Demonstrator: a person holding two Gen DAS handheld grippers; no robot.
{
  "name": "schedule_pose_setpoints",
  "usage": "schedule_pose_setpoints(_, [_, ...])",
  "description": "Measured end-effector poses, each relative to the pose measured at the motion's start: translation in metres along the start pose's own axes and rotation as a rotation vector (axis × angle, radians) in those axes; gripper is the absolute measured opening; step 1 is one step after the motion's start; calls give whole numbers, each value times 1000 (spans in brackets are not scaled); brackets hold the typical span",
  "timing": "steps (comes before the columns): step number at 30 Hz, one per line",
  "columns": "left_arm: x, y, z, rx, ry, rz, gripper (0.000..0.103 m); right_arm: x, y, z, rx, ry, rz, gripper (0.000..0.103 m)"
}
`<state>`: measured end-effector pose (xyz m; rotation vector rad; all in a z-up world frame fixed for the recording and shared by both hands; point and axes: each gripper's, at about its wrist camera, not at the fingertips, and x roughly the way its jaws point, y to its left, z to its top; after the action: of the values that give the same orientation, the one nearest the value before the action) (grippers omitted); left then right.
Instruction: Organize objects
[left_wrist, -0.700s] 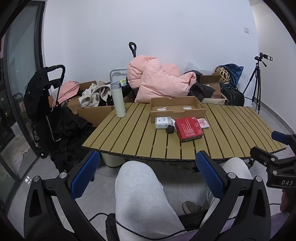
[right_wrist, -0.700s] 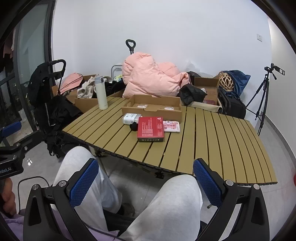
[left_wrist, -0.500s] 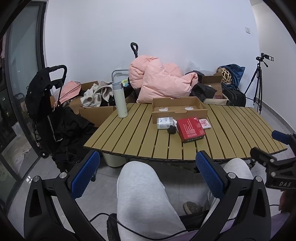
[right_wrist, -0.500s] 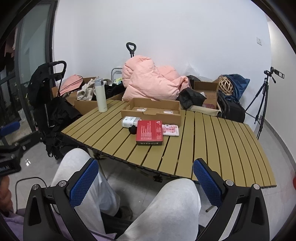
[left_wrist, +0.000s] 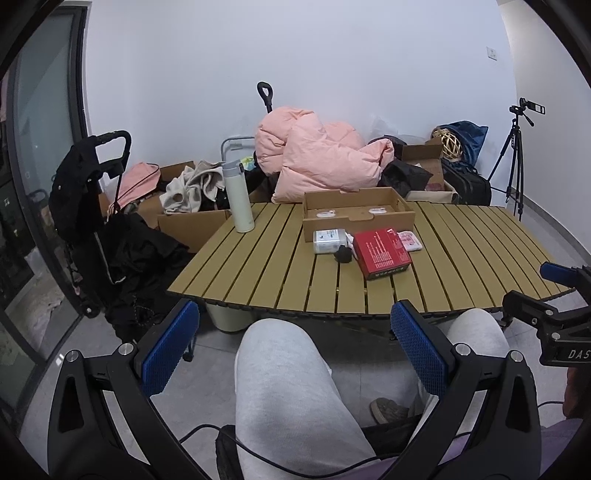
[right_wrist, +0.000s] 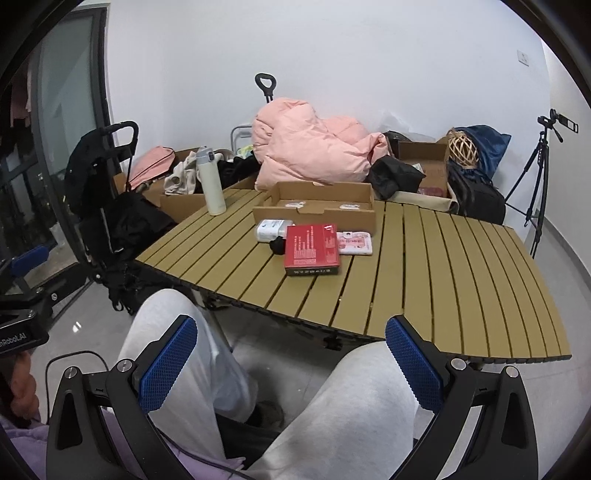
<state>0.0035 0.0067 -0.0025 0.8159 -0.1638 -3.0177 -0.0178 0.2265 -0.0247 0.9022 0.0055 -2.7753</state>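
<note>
Two grippers, left (left_wrist: 293, 345) and right (right_wrist: 291, 356), hang wide open and empty over the seated person's knees, short of the table (right_wrist: 443, 295), so a good start is reaching to the red box (right_wrist: 312, 249) mid-table, squaring jaws across it.

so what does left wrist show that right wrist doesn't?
Only the left wrist view: the right gripper at its right edge, and a shoe between the person's knees.

Only the right wrist view: the left gripper at its left edge, and the table's whole right end.

Both: the table with the cardboard box, red box, white bottle, pink pack, flask, pink duvet and tripod behind. Each view's own jaws stand wide open, empty.
</note>
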Motion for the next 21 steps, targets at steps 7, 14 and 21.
schedule_pose_setpoints(7, [3,2,1,-10,10,-7,103,-2,-1,-1,13,-1,43,103])
schedule_pose_setpoints(14, [7,5,0,-23,27,2,103,-6,8,-1,-29,-41,-48,103])
schedule_pose_setpoints(21, [10,7,-1,-23,33,5,103,-9,13,-1,-57,-62,-135,103])
